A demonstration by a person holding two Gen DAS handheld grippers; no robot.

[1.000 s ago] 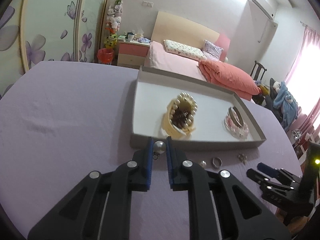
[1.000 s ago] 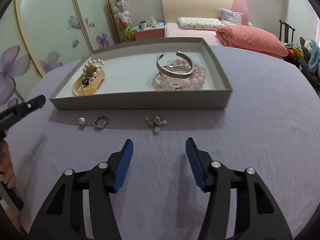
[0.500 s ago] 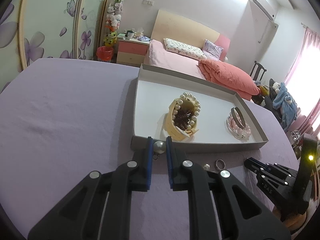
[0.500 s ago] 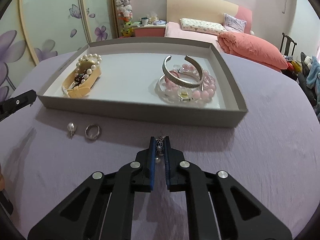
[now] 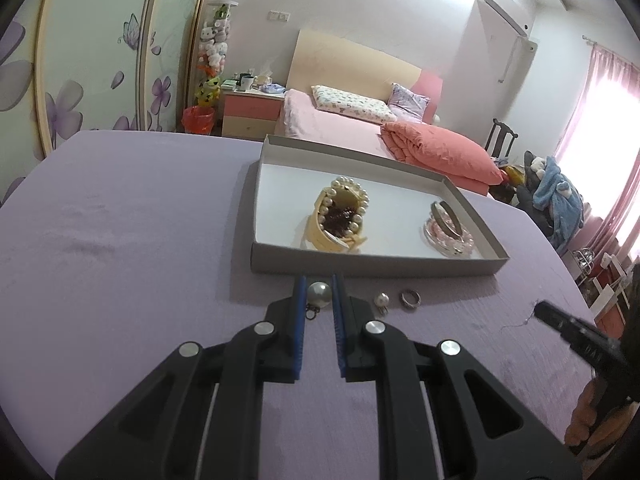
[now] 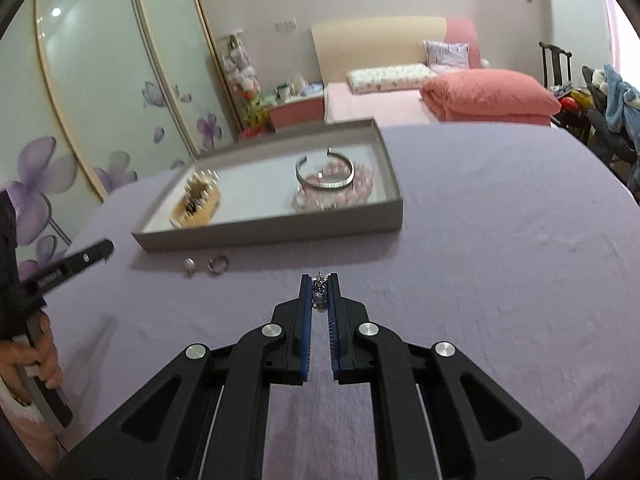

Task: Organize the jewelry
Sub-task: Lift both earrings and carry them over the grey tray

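We are holding the left hand-held gripper (image 5: 319,294) angled downward, its two blue-lined fingers (image 5: 299,300) closing in on a pearl earring (image 5: 319,293) and pinching it at the tips. We are pointing the right hand-held gripper (image 6: 320,294) downward as well, its jaws nearly together and clamping a small beaded earring (image 6: 319,294) between the blue pads (image 6: 306,304). Our left hand (image 6: 38,356) is wrapping around the left gripper's handle at the edge of the right wrist view, and our right hand (image 5: 588,416) is doing the same at the edge of the left wrist view.
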